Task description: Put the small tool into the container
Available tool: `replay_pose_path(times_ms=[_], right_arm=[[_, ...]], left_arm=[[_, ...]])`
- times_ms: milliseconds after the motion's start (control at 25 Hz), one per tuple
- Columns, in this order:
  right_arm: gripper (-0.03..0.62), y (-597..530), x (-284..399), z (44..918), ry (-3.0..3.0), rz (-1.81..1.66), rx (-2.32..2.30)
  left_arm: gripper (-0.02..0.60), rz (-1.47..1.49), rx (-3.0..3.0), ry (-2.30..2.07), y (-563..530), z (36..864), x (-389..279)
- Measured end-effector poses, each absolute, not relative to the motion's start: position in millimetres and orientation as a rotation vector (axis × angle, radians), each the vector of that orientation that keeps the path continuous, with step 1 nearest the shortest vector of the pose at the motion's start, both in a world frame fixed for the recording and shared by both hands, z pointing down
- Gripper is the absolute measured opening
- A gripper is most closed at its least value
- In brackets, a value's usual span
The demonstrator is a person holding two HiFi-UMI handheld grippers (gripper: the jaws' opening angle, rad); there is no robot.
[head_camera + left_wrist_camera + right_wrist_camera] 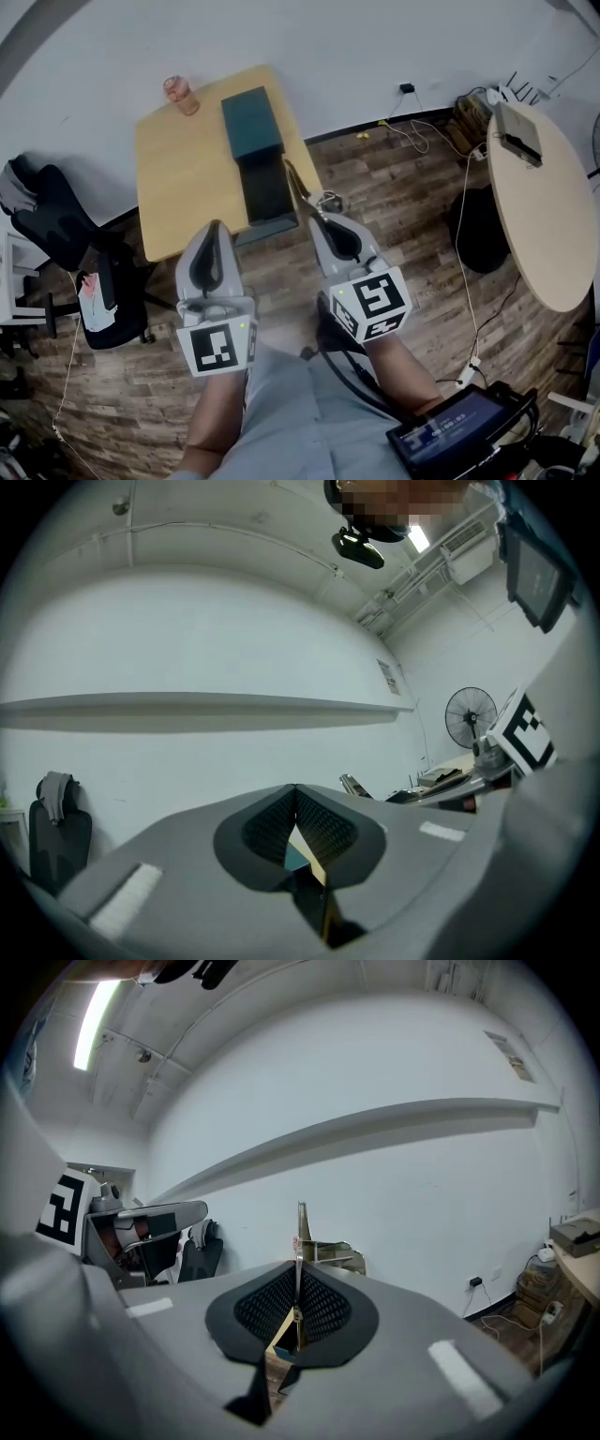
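Note:
A dark teal case [255, 141] lies open on the wooden table [183, 178], with its lid part toward the wall and its darker tray part [268, 192] toward me. My right gripper [317, 217] hovers at the table's near right corner, shut on a thin metal tool [294, 183] that sticks out past the jaws toward the tray. In the right gripper view the tool [301, 1232] stands up from the closed pads of the right gripper [297, 1283]. My left gripper [214, 227] hangs over the table's front edge. The left gripper [294, 794] is shut with nothing in it.
A pink cup [180, 95] stands at the table's far corner. A black office chair [56, 230] is to the left and a round table [539, 197] to the right. Cables run across the wood floor, and a screen [459, 436] sits at the lower right.

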State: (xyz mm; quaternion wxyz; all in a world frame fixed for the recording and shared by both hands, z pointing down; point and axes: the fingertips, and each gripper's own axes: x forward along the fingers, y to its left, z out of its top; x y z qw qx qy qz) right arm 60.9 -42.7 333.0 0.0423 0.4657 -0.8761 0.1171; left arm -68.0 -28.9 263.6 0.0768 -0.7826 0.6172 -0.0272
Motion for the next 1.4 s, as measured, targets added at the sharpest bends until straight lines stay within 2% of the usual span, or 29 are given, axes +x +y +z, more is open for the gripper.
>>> replay_pose_path(times_ms=[720, 1400], right_arm=[[0.005, -136.1, 72.3, 300.8, -2.801, 0.253, 1.301], [0.005, -176.2, 4.4, 313.2, -2.794, 0.281, 1.216]], left_arm=[[0.009, -0.030, -2.215, 1.898, -104.9, 233.5, -42.4], [0.009, -0.035, -2.184, 1.966, -141.5, 239.2, -108.2]])
